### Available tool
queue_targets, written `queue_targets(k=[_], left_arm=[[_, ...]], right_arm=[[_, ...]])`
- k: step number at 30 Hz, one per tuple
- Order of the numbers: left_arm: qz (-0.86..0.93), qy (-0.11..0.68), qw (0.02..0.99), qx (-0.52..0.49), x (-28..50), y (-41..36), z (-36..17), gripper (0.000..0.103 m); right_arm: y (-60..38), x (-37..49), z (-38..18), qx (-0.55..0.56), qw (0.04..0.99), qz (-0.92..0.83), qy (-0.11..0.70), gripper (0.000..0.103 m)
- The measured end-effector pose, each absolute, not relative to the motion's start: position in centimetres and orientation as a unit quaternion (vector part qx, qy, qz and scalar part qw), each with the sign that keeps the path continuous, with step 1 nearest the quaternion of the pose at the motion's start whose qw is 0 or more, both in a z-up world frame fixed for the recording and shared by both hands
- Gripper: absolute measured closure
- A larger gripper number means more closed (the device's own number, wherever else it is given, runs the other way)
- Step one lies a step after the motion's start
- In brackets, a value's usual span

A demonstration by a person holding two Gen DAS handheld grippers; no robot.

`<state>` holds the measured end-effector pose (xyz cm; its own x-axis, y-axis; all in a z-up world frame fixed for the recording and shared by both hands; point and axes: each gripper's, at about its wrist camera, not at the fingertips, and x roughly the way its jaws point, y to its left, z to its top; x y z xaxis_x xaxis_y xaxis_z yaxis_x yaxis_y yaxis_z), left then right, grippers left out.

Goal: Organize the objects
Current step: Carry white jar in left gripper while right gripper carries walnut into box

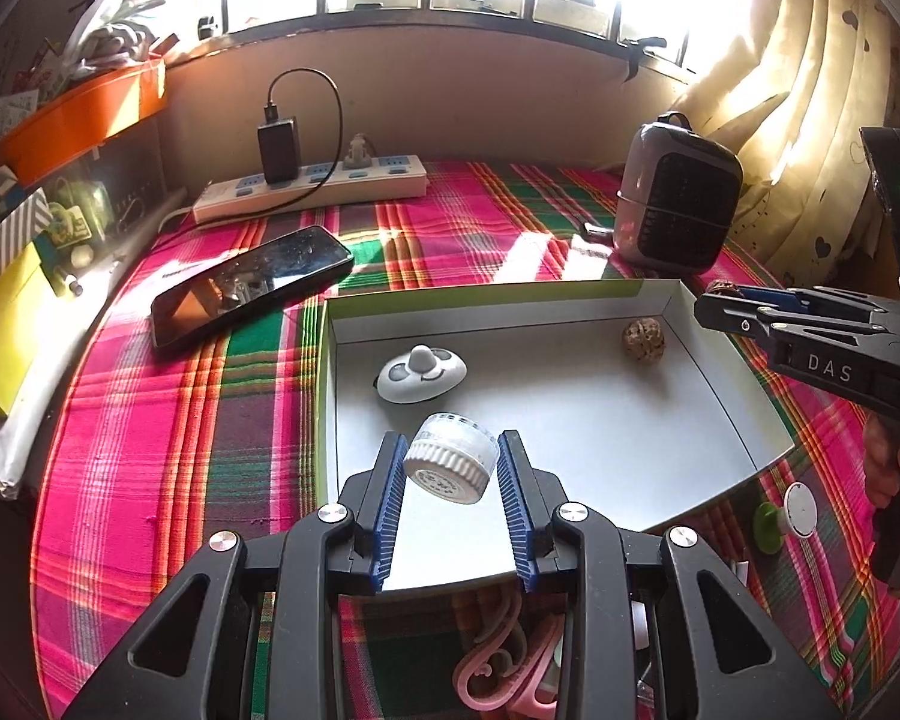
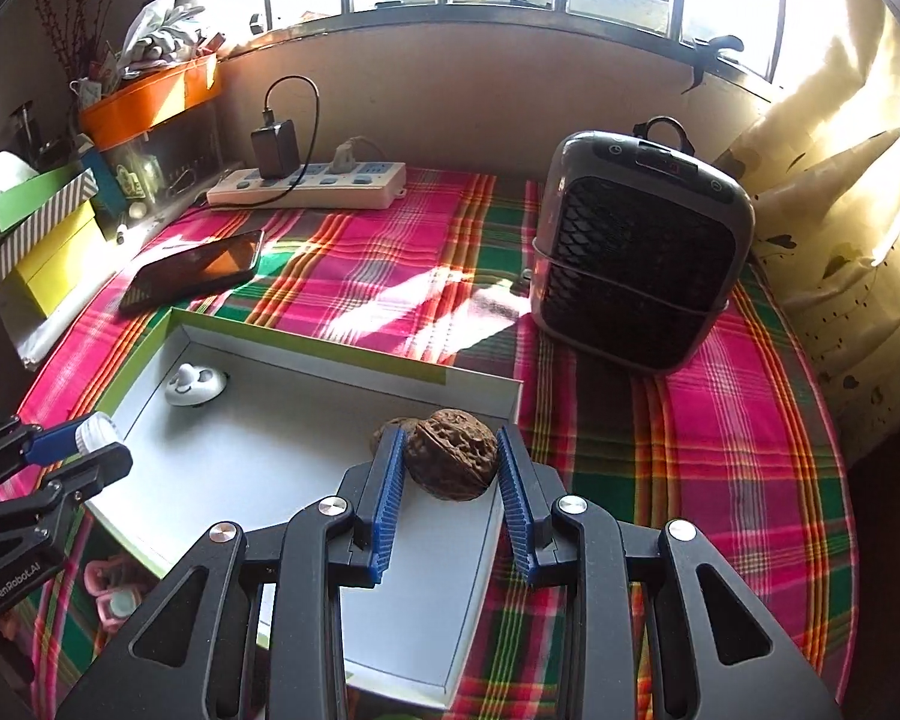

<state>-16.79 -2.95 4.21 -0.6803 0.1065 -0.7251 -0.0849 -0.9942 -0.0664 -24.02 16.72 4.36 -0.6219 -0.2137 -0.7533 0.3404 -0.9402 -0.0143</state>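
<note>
Objects here are getting collected into a shallow white tray [image 1: 720, 396] sitting on a plaid cloth [image 1: 180, 420], and both grippers are carrying something toward it at once. The left gripper [image 1: 450, 462] is clamped on a small white jar [image 1: 450, 459], held tilted between the blue pads, hanging over the tray's near edge, probably so it can be let go straight onto the tray floor. The right gripper [image 2: 447, 462] is closed on a walnut [image 2: 450, 456], squeezed across its sides and sitting right between the fingertips, out by the tray's far right corner. A second walnut [image 1: 643, 339] already lies in that corner, so the plan looks like pairing them up. A white mouse-shaped gadget [image 1: 421, 373] rests toward the tray's far left side, well clear of both grippers. Outside the tray, a green-and-white knob thing [image 1: 786, 519] sits on the cloth off the near right corner, and something pink [image 1: 504, 660] lies under the left gripper, likely still waiting. A phone [image 1: 252, 288] and heater [image 2: 642, 252] stand beyond the far edge.
</note>
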Motion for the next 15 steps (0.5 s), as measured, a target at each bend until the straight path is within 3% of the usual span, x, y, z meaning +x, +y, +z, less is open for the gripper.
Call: queue_targets(k=[15], left_arm=[[0.909,-0.009,0.044,-0.415,-18.4,-3.0,2.6,0.074]], right_arm=[[14.4,-24.1,1.8,0.421,0.164,-0.878,0.158,0.071]])
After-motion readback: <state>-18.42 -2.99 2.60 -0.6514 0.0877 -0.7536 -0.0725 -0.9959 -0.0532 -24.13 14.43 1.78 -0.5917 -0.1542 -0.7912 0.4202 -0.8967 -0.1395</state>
